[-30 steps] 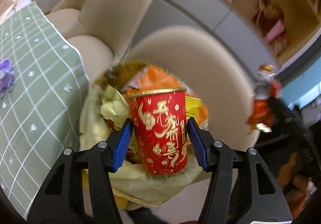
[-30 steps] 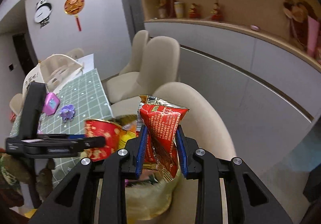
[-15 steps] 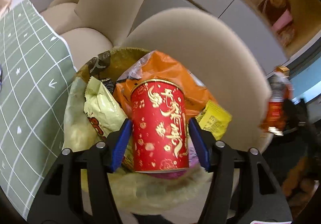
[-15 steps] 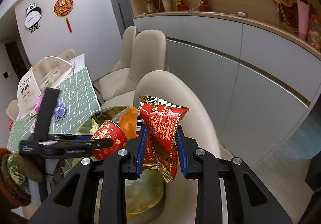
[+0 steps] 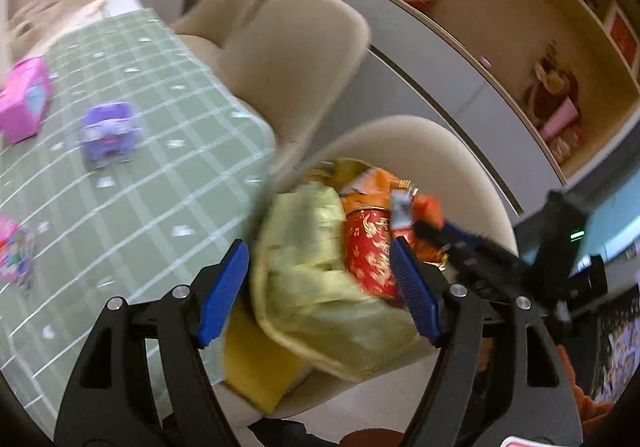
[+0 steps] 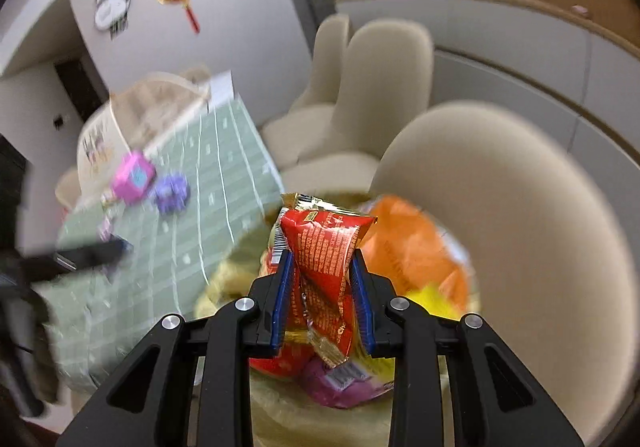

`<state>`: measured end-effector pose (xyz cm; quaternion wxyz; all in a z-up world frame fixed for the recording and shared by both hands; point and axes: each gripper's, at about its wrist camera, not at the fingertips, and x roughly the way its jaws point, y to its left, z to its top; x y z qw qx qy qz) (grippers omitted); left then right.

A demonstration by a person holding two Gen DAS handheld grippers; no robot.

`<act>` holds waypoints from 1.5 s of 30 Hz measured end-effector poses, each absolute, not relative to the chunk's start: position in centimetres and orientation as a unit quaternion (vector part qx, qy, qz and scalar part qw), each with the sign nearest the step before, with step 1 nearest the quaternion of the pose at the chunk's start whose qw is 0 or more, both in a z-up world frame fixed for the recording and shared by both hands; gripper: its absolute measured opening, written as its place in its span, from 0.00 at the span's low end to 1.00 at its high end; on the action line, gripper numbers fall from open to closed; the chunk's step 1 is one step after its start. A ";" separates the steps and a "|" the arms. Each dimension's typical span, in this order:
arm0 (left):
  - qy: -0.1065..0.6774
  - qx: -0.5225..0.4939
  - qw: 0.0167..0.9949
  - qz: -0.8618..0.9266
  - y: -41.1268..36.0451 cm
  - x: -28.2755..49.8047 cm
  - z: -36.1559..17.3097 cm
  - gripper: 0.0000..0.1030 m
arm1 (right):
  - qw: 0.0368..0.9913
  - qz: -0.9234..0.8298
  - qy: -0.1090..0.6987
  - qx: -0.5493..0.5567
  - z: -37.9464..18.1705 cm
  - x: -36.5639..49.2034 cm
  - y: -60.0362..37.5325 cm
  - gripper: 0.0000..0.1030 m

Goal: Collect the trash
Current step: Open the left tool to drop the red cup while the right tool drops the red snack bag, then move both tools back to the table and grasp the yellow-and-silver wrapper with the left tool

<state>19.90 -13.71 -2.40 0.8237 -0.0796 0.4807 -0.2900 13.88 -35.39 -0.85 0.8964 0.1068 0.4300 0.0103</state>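
Between the right gripper's (image 6: 322,297) blue pads sits the red snack wrapper (image 6: 325,253), pinched tight and poking up past the tips, right over the trash bag (image 5: 320,311) on the beige chair (image 6: 520,207). Over in that bag the red cup (image 5: 369,251) stands free, just beside the left gripper's (image 5: 320,289) right pad, whose jaws are opening wide with only bag plastic between them, next to the table's (image 5: 160,175) corner.

Blur and what we cannot make out

We see the red cup (image 5: 370,259) smeared, its base hidden inside the trash bag (image 5: 320,311); the purple toy (image 5: 108,133) near the table's edge is too blurred to identify.
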 end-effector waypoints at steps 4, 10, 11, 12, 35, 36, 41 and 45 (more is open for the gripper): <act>0.472 -0.090 0.842 -0.246 -9.2 19.8 -2.4 0.67 | 0.880 0.012 0.466 0.090 -4.5 14.4 -33.8 0.27; 0.479 -0.134 0.846 -0.191 -3.3 20.1 -3.9 0.67 | 0.877 0.008 0.472 0.089 -5.0 14.5 -33.4 0.28; 0.478 -0.136 0.847 -0.188 -2.9 20.0 -4.0 0.67 | 0.876 0.008 0.473 0.092 -4.9 14.5 -33.5 0.29; 0.477 -0.139 0.848 -0.183 -2.1 20.0 -4.1 0.67 | 0.875 0.011 0.474 0.099 -4.8 14.5 -33.7 0.35; 0.437 -0.167 0.879 -0.091 15.6 25.7 -7.2 0.67 | 0.913 0.064 0.403 0.031 4.8 18.8 -24.2 0.68; 0.434 -0.162 0.882 -0.090 16.7 26.4 -7.3 0.67 | 0.908 0.074 0.411 0.037 4.5 19.8 -23.0 0.68; 0.421 -0.124 0.892 -0.108 22.1 32.2 -7.1 0.67 | 0.900 0.094 0.423 0.045 3.2 22.9 -16.9 0.68; 0.421 -0.099 0.891 -0.137 24.9 38.6 -7.1 0.67 | 0.893 0.103 0.438 0.024 2.2 25.6 -11.7 0.68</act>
